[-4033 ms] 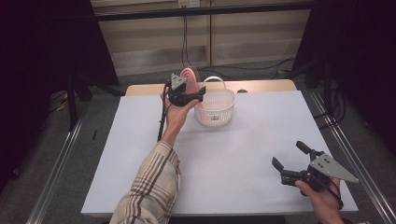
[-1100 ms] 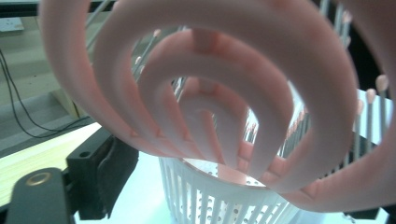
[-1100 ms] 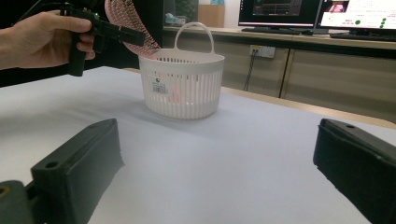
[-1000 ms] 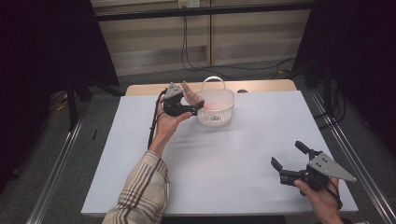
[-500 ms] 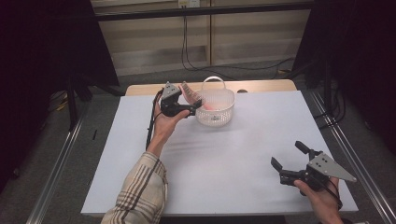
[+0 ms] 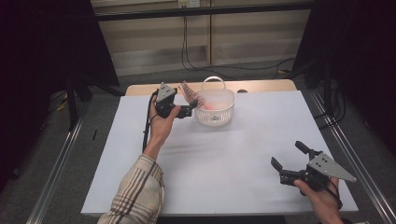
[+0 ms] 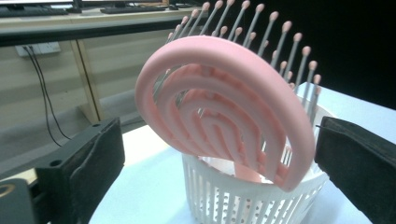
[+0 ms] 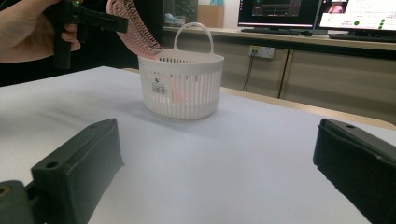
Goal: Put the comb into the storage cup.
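two grippers are in our hands at a white worktop, and the work concerns a pink hairbrush and a small white slatted basket standing near the far edge. in the high view our left gripper sits just to the left of the basket, its jaws pointing toward the rim. in the left gripper view the brush leans upright in the basket, its curved pink back facing us, its bristles fanning out behind, and its lower part dropped inside against the rim. the two black jaws stand spread wide on either side of the brush head, and we see no contact between them and it.

our right gripper rests low at the near right corner of the worktop, well apart from the basket, jaws spread and holding nothing. from the right gripper view the basket stands upright with its handle raised, the brush sticking out at a slant over its left rim, and the left gripper just beside the brush head.

we judge the step in hand to be the placing of the brush in the basket, with the brush now let go. the next move calls for drawing the left gripper straight back without brushing the head, since the brush leans high and could tip out or pull the light basket over.
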The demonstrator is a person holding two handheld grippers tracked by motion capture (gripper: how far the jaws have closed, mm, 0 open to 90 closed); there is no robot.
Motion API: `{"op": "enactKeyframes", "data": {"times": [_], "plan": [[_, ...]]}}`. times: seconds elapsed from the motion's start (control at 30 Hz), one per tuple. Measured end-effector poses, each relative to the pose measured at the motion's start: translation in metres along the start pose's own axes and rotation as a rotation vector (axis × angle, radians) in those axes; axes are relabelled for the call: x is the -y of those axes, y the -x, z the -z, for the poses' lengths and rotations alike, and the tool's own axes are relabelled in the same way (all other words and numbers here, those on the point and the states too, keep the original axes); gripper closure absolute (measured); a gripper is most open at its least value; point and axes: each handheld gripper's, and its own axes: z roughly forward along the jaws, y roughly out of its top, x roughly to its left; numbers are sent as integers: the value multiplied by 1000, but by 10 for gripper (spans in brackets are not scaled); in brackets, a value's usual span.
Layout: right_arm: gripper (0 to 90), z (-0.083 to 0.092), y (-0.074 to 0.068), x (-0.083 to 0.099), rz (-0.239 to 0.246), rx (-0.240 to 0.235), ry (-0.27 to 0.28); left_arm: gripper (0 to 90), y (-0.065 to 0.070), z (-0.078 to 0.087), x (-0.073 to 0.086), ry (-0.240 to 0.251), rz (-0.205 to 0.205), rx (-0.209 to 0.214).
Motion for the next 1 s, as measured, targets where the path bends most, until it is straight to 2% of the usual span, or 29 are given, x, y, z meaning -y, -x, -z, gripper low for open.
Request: {"op": "enactKeyframes", "data": {"times": [0.07,0.17,0.23,0.3,0.37,0.47,0.5,0.57,0.67,0.77,0.83,1.0], "plan": [[3,0,0,0,1,2,1,22,-1,1,2,19,-3,-1],[3,0,-1,0,2,3,0,26,-1,1,3,13,4,-8],[3,0,-1,0,3,3,1,25,0,4,3,24,-10,-19],[3,0,-1,0,1,4,1,22,1,7,3,27,-11,-7],[3,0,-1,0,-1,4,2,25,5,11,2,45,-21,-24],[3,-1,-1,0,-1,3,1,23,9,14,1,61,-4,-8],[3,-1,-1,0,0,4,1,19,10,15,1,64,-7,-16],[5,-1,0,0,1,3,0,14,12,15,1,54,23,6],[5,-1,0,1,0,5,2,16,15,19,1,45,-10,-3],[5,-1,1,1,-9,13,-2,14,17,25,0,59,-17,-4],[5,-1,2,2,-11,10,-1,9,18,29,3,67,-24,-23],[4,-2,3,2,-14,9,0,16,18,38,7,80,11,-37]]}}
